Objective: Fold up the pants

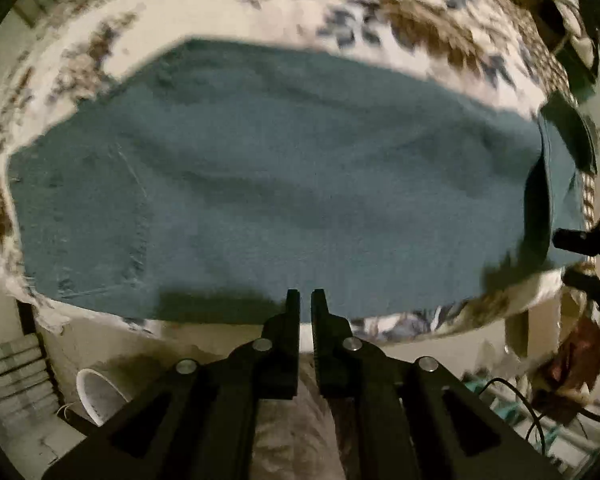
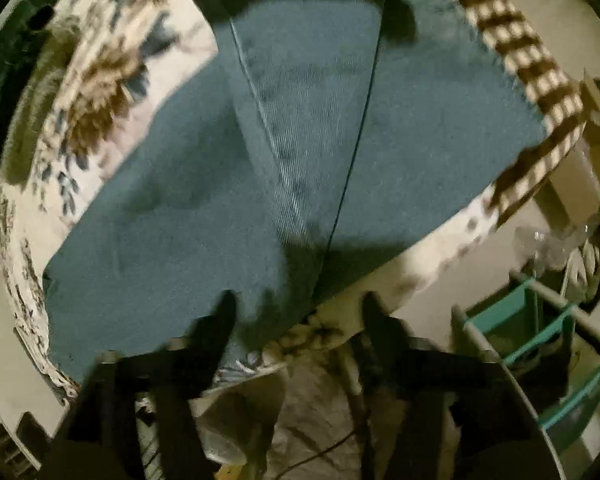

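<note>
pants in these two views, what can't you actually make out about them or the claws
- Left wrist view: the pants are motion-blurred, so seams and pockets stay vague; their right end is squeezed into the fisheye edge.
- Left wrist view: the right claw is cut off by the frame edge.
- Right wrist view: the right claw is dark and smeared; whether its left finger touches the cloth is unclear.

Both your feeds are dim and warm-tinted, no glare. Left wrist view: motion blur smears the floral bedspread [image 1: 400, 16]; the left gripper [image 1: 305, 300] stays sharp and drops a dark shadow on the pants [image 1: 260, 184]. Right wrist view is blurrier, the right gripper [image 2: 298, 304] smeared. Heavy fisheye bending, black corners on both.
</note>
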A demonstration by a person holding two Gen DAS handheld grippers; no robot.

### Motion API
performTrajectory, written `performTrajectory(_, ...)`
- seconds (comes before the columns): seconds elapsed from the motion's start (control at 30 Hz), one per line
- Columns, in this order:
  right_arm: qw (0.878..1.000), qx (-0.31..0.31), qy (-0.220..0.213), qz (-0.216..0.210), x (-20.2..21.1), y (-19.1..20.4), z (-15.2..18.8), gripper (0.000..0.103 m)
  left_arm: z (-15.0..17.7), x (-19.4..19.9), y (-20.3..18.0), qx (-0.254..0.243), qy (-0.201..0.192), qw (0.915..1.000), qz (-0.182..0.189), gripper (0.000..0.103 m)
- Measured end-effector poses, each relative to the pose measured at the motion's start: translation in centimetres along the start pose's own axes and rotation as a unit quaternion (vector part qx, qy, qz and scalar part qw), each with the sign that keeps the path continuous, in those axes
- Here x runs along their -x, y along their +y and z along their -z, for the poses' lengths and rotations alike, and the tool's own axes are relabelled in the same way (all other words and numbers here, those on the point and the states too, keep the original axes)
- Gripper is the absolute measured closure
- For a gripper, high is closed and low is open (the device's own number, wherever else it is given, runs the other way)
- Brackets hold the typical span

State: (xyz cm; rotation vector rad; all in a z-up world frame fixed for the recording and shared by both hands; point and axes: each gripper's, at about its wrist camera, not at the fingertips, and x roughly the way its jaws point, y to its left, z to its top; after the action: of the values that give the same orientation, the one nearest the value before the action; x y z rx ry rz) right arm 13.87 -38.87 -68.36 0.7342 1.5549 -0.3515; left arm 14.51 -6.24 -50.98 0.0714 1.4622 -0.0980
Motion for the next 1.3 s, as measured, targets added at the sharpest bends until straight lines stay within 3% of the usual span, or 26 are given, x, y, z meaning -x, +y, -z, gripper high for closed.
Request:
performTrajectory(0.03,1.000,0.017,-0.014,0.013,0.7,-0.1,0.0,0.032,-0.3,0.5,0.0,0.006,-0.007,1.0000,-0.001,0.085)
performTrajectory(0.1,0.997,0.047,-0.041,0.042,1.8,0.1,-0.3,0.025,-1.3,1.1,-0.3,0.015,-0.016,0.9998,-0.001,0.057)
performTrajectory(0.2,0.993,0.066,-0.071,0.071,3.0,0.5,-1.5,0.021,-2.7,1.5,-1.0,0.023,-0.034,0.9990,-0.017,0.043)
performTrajectory(0.47,0.983,0.071,-0.128,0.111,3.6,4.2,-6.9,0.016,-5.1,1.1,-3.2,0.017,-0.050,0.9985,-0.017,0.043)
performTrajectory(0.83,0.977,0.070,-0.138,0.149,-0.8,6.8,-9.8,0.017,-6.7,-0.4,-6.8,-0.014,-0.051,0.9980,-0.036,0.043)
performTrajectory(0.87,0.975,0.074,-0.143,0.154,-0.9,6.8,-9.9,0.028,-6.7,-0.5,-7.1,-0.016,-0.050,0.9981,-0.033,0.043)
performTrajectory(0.9,0.974,0.075,-0.147,0.157,-1.0,6.6,-9.9,0.055,-6.7,-0.5,-7.3,-0.018,-0.050,0.9981,-0.032,0.043)
performTrajectory(0.93,0.972,0.072,-0.151,0.163,-0.9,6.2,-9.9,0.068,-6.7,-0.5,-7.5,-0.020,-0.049,0.9981,-0.031,0.043)
performTrajectory(0.97,0.972,0.062,-0.156,0.162,-0.6,5.6,-9.7,0.089,-6.7,-0.4,-7.7,-0.023,-0.049,0.9981,-0.031,0.043)
performTrajectory(1.03,0.972,0.029,-0.172,0.156,0.6,3.7,-9.4,0.094,-6.6,-0.3,-8.1,-0.027,-0.051,0.9979,-0.030,0.043)
performTrajectory(1.13,0.974,-0.046,-0.179,0.131,2.7,-1.4,-8.5,0.094,-6.5,-0.2,-8.5,-0.033,-0.051,0.9978,-0.027,0.043)
performTrajectory(1.23,0.980,-0.124,-0.132,0.082,2.1,-6.9,-7.3,0.090,-6.2,-0.7,-9.0,-0.038,-0.044,0.9980,-0.024,0.043)
performTrajectory(1.27,0.981,-0.145,-0.109,0.064,1.3,-8.6,-7.0,0.079,-6.2,-0.9,-9.2,-0.038,-0.041,0.9982,-0.022,0.043)
performTrajectory(1.3,0.981,-0.165,-0.093,0.052,0.7,-10.0,-6.7,0.060,-6.1,-1.1,-9.3,-0.037,-0.038,0.9984,-0.019,0.043)
